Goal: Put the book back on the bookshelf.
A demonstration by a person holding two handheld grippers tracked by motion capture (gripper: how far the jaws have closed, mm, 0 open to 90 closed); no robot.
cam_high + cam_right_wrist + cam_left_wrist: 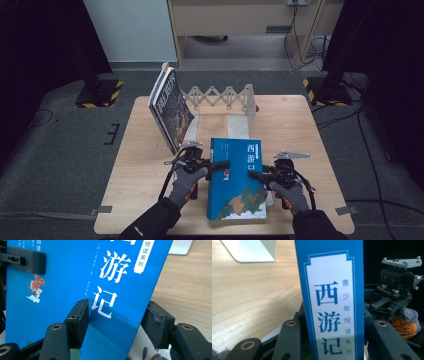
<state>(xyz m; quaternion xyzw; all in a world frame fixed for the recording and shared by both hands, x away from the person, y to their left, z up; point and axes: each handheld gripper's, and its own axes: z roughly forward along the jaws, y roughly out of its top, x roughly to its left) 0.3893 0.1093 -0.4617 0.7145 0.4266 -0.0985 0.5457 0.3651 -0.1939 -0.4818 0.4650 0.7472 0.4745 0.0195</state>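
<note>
Blue book (236, 180) at the near middle of my worktop (300, 125), between both grippers. My left gripper (222, 164) clamps its spine edge, jaws on either side. My right gripper (256, 175) straddles the opposite edge; whether its pads press the cover, I cannot tell.

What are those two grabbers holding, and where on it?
The blue book: the left gripper clamps its spine side, and the right gripper has the opposite page edge between its jaws.
</note>
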